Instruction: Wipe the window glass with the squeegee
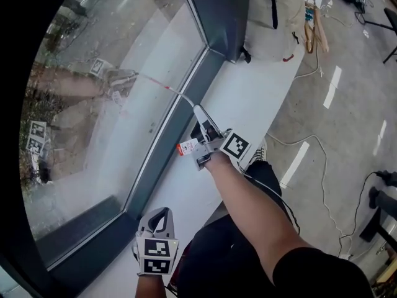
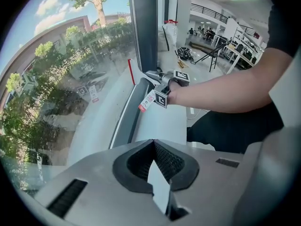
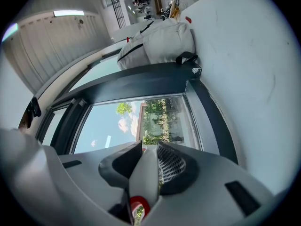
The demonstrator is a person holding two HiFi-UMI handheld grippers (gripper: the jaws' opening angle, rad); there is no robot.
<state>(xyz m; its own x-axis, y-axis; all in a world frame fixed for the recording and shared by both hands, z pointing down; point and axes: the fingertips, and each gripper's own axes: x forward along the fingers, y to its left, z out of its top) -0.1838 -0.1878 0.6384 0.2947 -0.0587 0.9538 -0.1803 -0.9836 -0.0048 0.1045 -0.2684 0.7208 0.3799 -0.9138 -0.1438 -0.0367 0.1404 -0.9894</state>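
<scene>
The squeegee (image 1: 178,94) is a thin white tool with a red edge, reaching from the white sill up to the window glass (image 1: 93,92). A paper tag (image 1: 186,148) hangs from it. My right gripper (image 1: 200,112) is shut on its white handle (image 3: 146,171), whose red end shows low between the jaws. In the left gripper view the squeegee's red edge (image 2: 133,72) lies against the glass (image 2: 61,79) beside the dark frame. My left gripper (image 1: 160,212) hangs low over the sill near my body, shut with nothing in it (image 2: 153,142).
A white sill (image 1: 248,98) runs along the dark window frame (image 1: 180,123). A white bag (image 1: 273,11) lies at the sill's far end by a dark corner post (image 1: 223,11). Cables (image 1: 310,148) trail over the grey floor, and black stands (image 1: 381,197) are at the right.
</scene>
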